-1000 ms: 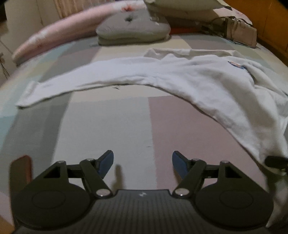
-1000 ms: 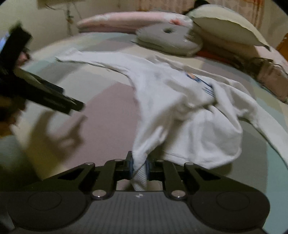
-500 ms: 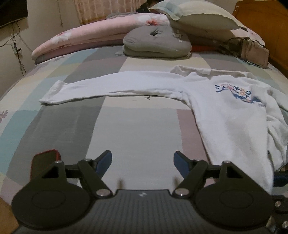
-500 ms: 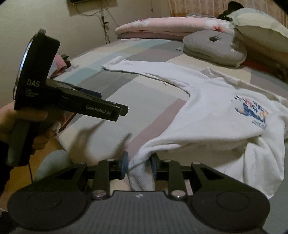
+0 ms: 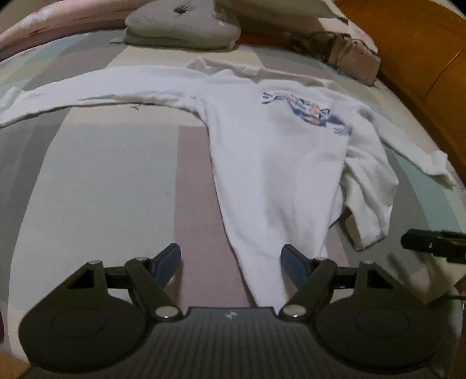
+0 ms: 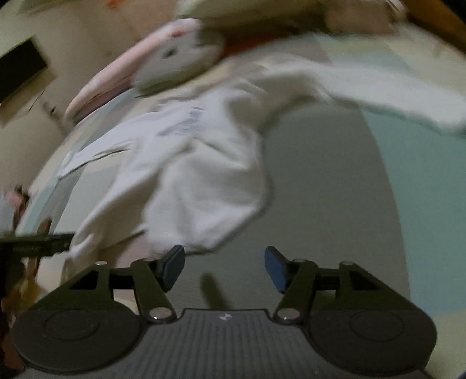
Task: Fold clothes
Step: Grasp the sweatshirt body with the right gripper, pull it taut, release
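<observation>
A white long-sleeved sweatshirt (image 5: pixel 271 151) with a blue chest print lies spread on the bed, one sleeve stretched far left, the other bunched at the right. Its bottom corner runs between the open jaws of my left gripper (image 5: pixel 231 263), which are not closed on it. The right wrist view is blurred: the sweatshirt (image 6: pixel 201 175) lies just beyond my right gripper (image 6: pixel 224 266), which is open and empty over bare sheet. The right gripper also shows at the right edge of the left wrist view (image 5: pixel 431 243).
The bed has a pastel patchwork sheet (image 5: pixel 110 186). A grey cushion (image 5: pixel 180 26) and pink pillow (image 5: pixel 43 26) lie at the head. A beige handbag (image 5: pixel 352 56) sits at the far right by the wooden headboard (image 5: pixel 422 58).
My right gripper has opened and let go of the sweatshirt's hem, then swung right. My left gripper has moved right so the hem corner lies between its jaws.
</observation>
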The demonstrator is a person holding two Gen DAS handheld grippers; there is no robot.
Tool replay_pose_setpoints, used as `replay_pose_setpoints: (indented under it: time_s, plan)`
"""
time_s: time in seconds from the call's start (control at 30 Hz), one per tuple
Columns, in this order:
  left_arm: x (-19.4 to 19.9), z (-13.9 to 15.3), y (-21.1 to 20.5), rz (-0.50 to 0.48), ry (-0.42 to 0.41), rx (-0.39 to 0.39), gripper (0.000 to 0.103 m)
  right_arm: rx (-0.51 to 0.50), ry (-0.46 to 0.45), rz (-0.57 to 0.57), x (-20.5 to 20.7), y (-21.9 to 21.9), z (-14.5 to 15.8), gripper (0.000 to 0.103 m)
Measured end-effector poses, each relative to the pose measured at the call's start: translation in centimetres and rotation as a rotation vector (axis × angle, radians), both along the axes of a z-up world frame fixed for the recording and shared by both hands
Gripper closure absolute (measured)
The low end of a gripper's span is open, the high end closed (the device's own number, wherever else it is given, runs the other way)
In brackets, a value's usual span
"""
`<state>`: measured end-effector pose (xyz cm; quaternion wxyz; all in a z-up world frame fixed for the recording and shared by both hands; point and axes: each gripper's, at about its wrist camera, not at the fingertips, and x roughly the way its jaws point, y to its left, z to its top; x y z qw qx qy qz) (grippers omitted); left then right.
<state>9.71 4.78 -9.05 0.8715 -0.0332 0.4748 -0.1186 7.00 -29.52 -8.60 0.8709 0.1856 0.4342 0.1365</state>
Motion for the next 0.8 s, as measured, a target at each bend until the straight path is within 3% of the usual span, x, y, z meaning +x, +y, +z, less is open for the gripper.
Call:
replay_pose_setpoints:
  time_s: [0.07,0.13,0.2,0.33,0.53,0.67,0.8]
  plan:
    - [0.1,0.0,0.0,0.001,0.012,-0.003,0.026,0.099,-0.024,0.007,-0.1,-0.9,-0.7,0.014]
    - [0.3,0.1,0.0,0.006,0.02,-0.002,0.026,0.169,-0.041,0.029,0.4,-1.0,-1.2,0.001]
    - [0.4,0.3,0.1,0.012,0.021,-0.002,0.021,0.185,-0.056,0.02,1.3,-0.6,-1.5,0.0]
    - [0.7,0.2,-0.1,0.017,0.031,-0.011,0.02,0.229,-0.053,-0.011,3.4,0.0,-1.5,0.0]
    - [0.7,0.2,0.7,0.021,0.047,-0.035,0.02,0.431,0.017,-0.035,3.2,-0.5,-2.9,0.025]
    - [1.4,0.0,0.5,0.024,0.061,-0.039,0.021,0.48,0.021,-0.118,4.7,-1.7,-4.0,0.054]
    - [1.5,0.4,0.3,0.015,0.058,-0.049,0.021,0.533,0.062,-0.17,6.0,-1.9,-4.5,0.057]
